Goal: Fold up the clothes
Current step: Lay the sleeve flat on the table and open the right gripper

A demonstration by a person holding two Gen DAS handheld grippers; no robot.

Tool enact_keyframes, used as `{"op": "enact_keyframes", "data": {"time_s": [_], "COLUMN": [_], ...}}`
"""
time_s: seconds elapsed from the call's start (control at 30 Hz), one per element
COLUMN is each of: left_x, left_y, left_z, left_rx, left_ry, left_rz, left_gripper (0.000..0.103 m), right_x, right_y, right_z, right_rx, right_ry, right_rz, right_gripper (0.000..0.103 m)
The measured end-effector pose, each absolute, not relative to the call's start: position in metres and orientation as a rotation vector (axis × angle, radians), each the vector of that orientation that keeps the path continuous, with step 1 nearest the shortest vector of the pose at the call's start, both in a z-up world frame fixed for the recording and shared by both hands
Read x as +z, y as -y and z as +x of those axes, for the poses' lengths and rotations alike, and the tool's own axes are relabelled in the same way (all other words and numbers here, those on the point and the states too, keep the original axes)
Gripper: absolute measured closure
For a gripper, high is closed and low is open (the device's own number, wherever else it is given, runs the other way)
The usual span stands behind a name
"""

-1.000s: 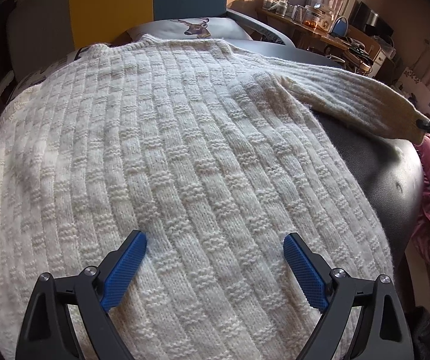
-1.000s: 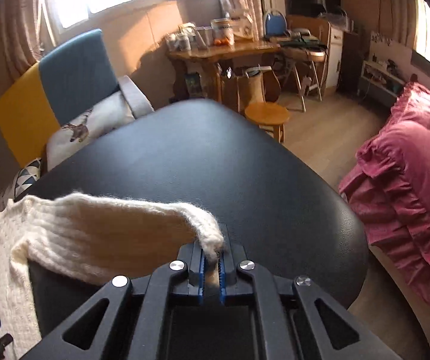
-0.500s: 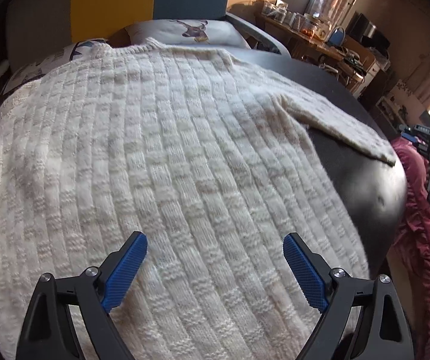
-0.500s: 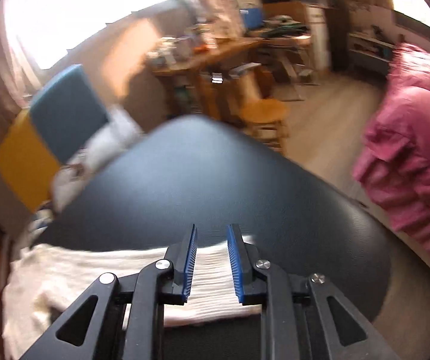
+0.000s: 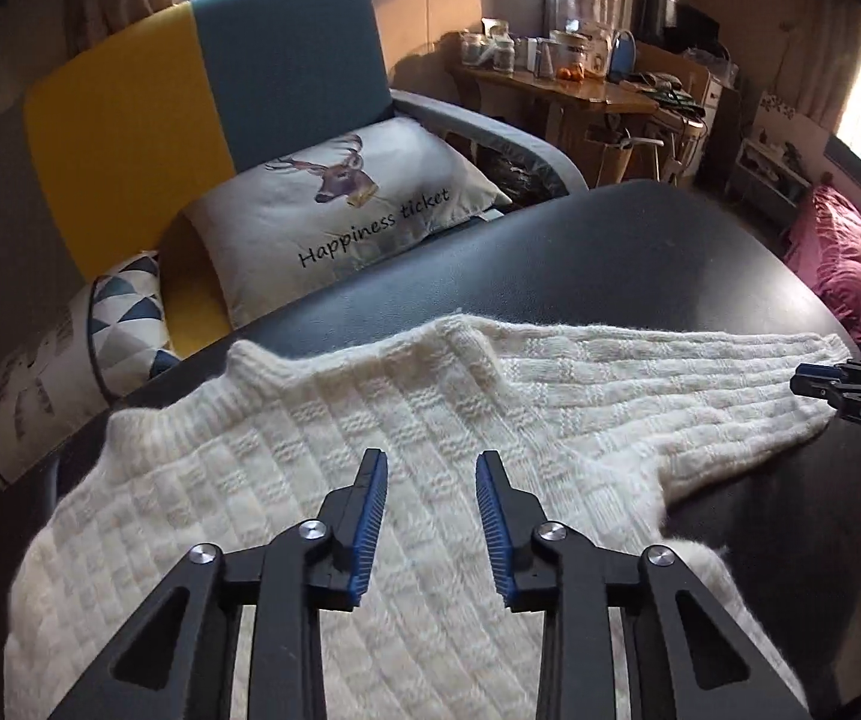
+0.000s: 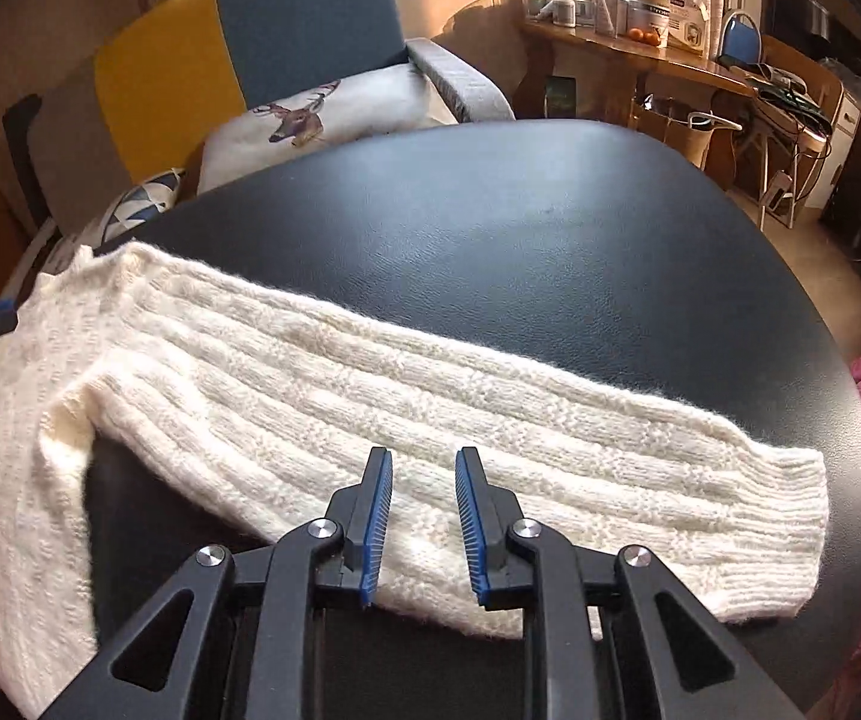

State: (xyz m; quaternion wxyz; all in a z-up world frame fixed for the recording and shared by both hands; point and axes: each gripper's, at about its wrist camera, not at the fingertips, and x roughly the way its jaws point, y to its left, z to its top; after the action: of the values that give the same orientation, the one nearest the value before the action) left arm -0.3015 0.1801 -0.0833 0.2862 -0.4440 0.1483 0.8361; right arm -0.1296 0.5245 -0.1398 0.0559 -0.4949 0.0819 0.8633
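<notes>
Left gripper and right gripper hover parted, empty, above the sweater

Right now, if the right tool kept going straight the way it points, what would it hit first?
Most likely the sweater sleeve: the right tool hangs open just over it, and the sleeve lies flat across the black table directly ahead. How high the tool is above the knit is hard to judge.
</notes>
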Motion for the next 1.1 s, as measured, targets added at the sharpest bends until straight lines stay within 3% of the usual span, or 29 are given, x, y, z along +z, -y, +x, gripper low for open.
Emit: {"op": "enact_keyframes", "data": {"time_s": [0.2, 0.33, 0.5, 0.8, 1.1], "left_x": [-0.118, -0.141, -0.142, -0.101, -0.110], "left_y": [-0.228, -0.249, -0.252, -0.219, -0.211], "left_z": [-0.352, -0.380, -0.389, -0.305, -0.210], "left_rx": [2.069, 2.098, 2.197, 2.157, 2.030], "left_ry": [-0.388, -0.408, -0.286, -0.176, -0.196], "left_rz": [-1.279, -1.339, -1.326, -1.186, -1.158], "left_gripper": [0.091, 0.093, 0.092, 0.092, 0.092], "right_x": [-0.149, -0.149, -0.152, -0.131, -0.096], "right_y": [-0.543, -0.548, -0.560, -0.536, -0.403], "right_z": [-0.132, -0.133, -0.127, -0.137, -0.200], "right_rx": [2.624, 2.642, 2.657, 2.660, 3.064], "right_ry": [-0.255, -0.251, -0.355, -0.270, -0.152], "right_rz": [-1.511, -1.523, -1.480, -1.438, -1.552], "right_gripper": [0.081, 0.082, 0.083, 0.081, 0.081]}}
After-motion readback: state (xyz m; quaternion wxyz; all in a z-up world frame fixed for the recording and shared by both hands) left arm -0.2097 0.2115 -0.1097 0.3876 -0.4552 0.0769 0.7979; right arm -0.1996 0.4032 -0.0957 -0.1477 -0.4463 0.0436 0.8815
